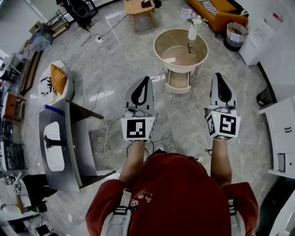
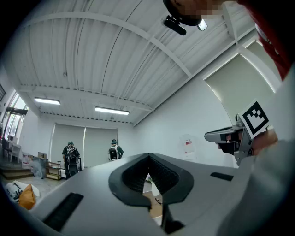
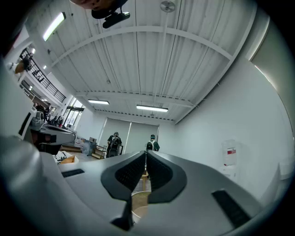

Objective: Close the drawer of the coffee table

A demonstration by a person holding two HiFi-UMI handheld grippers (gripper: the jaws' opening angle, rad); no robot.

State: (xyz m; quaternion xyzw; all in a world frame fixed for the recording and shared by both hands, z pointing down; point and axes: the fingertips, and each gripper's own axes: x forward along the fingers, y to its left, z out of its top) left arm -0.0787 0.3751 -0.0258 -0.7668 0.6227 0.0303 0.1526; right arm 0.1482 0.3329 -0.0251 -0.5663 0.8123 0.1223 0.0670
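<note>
The round light-wood coffee table (image 1: 159, 39) stands ahead of me on the marble floor, with a white vase (image 1: 192, 31) on its top. Its drawer (image 1: 178, 83) is pulled out toward me on the near side. My left gripper (image 1: 146, 79) is held up in the air, short of the table and left of the drawer, its jaws shut on nothing. My right gripper (image 1: 217, 75) hovers to the right of the drawer, also shut and empty. In the left gripper view the closed tips (image 2: 148, 156) meet, with the table's wood showing below them. The right gripper view shows its closed tips (image 3: 146, 152) the same way.
A grey desk (image 1: 60, 147) and an armchair with an orange cushion (image 1: 57, 80) stand at the left. Cables (image 1: 97, 69) trail over the floor. An orange sofa (image 1: 216, 11), a bin (image 1: 236, 34) and white cabinets (image 1: 281, 133) lie to the right. Two people (image 2: 70, 154) stand far off.
</note>
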